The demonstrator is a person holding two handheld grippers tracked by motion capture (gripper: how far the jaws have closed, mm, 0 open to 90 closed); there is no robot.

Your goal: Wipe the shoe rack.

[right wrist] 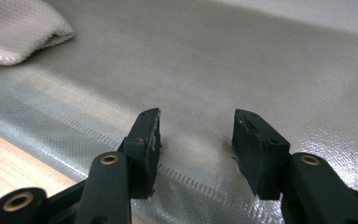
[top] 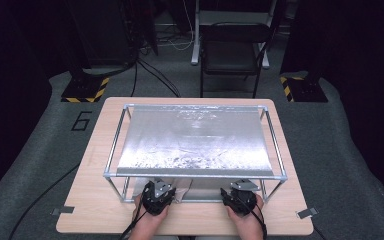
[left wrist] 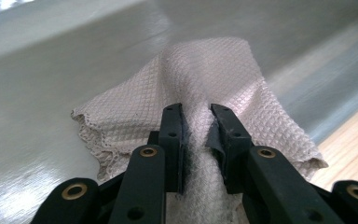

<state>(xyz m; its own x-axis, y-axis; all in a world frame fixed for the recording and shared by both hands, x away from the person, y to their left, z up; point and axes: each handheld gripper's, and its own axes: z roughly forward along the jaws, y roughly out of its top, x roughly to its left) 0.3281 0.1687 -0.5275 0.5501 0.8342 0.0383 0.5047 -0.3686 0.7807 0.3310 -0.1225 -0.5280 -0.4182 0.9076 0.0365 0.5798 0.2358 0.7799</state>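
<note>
**Cloth pinched in left gripper, right gripper open over mat**

Woven beige cloth [left wrist: 200, 88] with a diamond-pattern surface sits between the fingers of the left gripper [left wrist: 196, 128]. The two black jaws stand close together, and a raised fold of the cloth is pressed between the pads. Beyond the fingertips the cloth rises into a peak; to either side of the fingers it spreads flat onto the grey mat [left wrist: 37, 102]. A frayed, layered edge lies to the left of the left finger [left wrist: 172, 135]. A strip of wooden table [left wrist: 354, 149] shows to the right of the right finger.

The right gripper [right wrist: 196, 135] holds nothing. Its jaws stand well apart with bare mat between the fingers. The fingertips sit close to the mat surface; whether they touch it cannot be told. A stitched seam of the mat runs just behind the fingertips. One rounded corner of the cloth lies far to the upper left of the left finger, well apart from it.

In the high view both grippers sit at the near edge of the table, below the front rail of a metal frame [top: 195, 175] carrying a silver sheet [top: 195, 140]. Part of the cloth shows between the two grippers, nearer the left one.
</note>
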